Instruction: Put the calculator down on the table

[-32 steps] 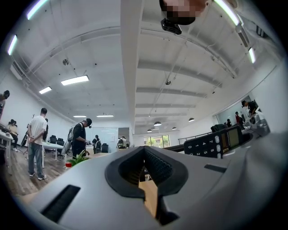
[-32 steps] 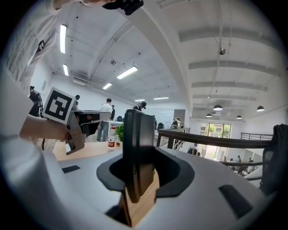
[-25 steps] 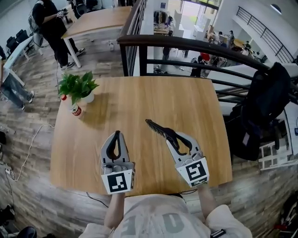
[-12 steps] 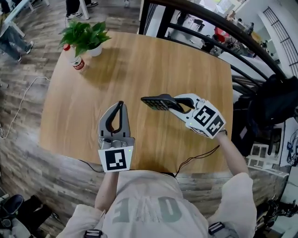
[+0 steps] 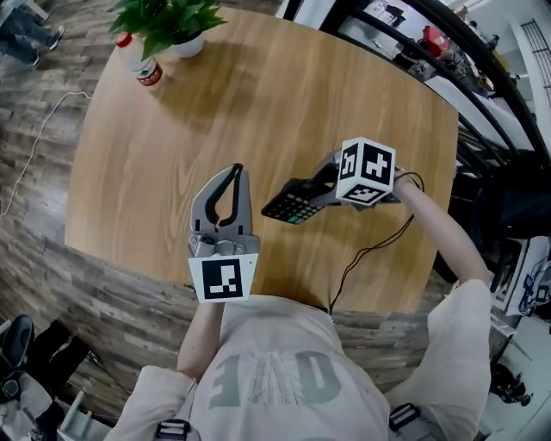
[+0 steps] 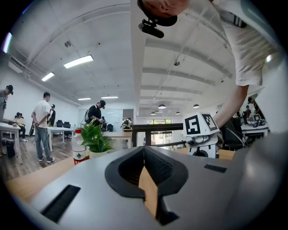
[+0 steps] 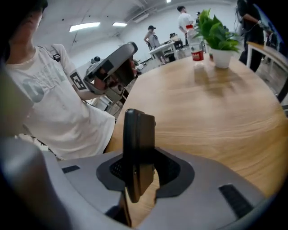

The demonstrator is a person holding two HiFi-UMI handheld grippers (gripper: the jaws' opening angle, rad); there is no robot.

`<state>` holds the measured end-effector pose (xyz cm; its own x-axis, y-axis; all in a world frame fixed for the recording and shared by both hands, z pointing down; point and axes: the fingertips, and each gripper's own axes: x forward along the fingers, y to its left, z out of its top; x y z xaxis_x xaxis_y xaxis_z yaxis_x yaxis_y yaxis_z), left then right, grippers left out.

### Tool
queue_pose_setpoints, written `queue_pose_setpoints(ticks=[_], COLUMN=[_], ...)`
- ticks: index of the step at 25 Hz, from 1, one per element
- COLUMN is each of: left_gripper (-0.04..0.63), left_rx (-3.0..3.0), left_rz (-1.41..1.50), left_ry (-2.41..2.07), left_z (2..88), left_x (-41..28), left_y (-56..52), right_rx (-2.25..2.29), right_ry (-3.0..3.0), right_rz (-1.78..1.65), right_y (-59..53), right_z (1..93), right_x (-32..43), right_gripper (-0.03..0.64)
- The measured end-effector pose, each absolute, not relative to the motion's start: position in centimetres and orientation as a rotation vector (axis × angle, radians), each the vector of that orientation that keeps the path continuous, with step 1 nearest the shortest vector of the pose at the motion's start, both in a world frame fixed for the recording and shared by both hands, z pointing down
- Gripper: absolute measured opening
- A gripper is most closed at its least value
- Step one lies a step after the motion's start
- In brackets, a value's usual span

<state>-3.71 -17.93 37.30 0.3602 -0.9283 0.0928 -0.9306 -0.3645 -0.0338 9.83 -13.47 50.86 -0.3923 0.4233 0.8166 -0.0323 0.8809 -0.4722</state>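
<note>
Head view of a round-cornered wooden counter (image 5: 284, 103), described from left to right. At the far left corner stands a bottle (image 5: 142, 67) with a red cap and a red label; it is upright, and what it contains cannot be made out. Just right of it, and close beside it, stands a white pot (image 5: 188, 45) holding a leafy green plant (image 5: 168, 15), whose foliage spreads over the rim of the pot. Near the front edge, the left hand-held gripper (image 5: 234, 172) hangs over the counter with its tips pointing away from the person; its jaws meet at the tips, and nothing lies between them. To its right is the calculator (image 5: 295, 203), a dark slab with its key face turned upward and tilted, over the near right part of the counter. The right hand-held gripper (image 5: 323, 188) is closed on the calculator, clamping it on edge between the two pads, as the right gripper view shows. Whether the lower end of the calculator touches the wood cannot be told. A thin dark cable (image 5: 366, 255) runs from the right hand-held gripper across the counter to its near edge.
</note>
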Motion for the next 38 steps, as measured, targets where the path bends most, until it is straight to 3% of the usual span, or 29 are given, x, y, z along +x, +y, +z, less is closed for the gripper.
queue_pose_setpoints(ticks=[15,31,38], left_gripper=[0.009,0.011,0.009], left_rx=[2.499,2.549,2.586], left_rz=[0.311,0.308,0.271], left_ry=[-1.692,-1.667,-1.682], left_z=[43.8,43.6,42.2], left_x=[-4.0,-3.9,-3.6], left_y=[-21.5,-22.0,-20.8], right_rx=[-0.620,-0.532,-0.437], right_ry=[-1.667,-1.644,-1.634], right_rz=[0.783,0.599,0.439], right_y=[-12.6,-13.9,-15.0], right_z=[56.5,58.1,58.4], right_x=[9.1,8.4,8.1], right_gripper=[0.124,0.154,0.206])
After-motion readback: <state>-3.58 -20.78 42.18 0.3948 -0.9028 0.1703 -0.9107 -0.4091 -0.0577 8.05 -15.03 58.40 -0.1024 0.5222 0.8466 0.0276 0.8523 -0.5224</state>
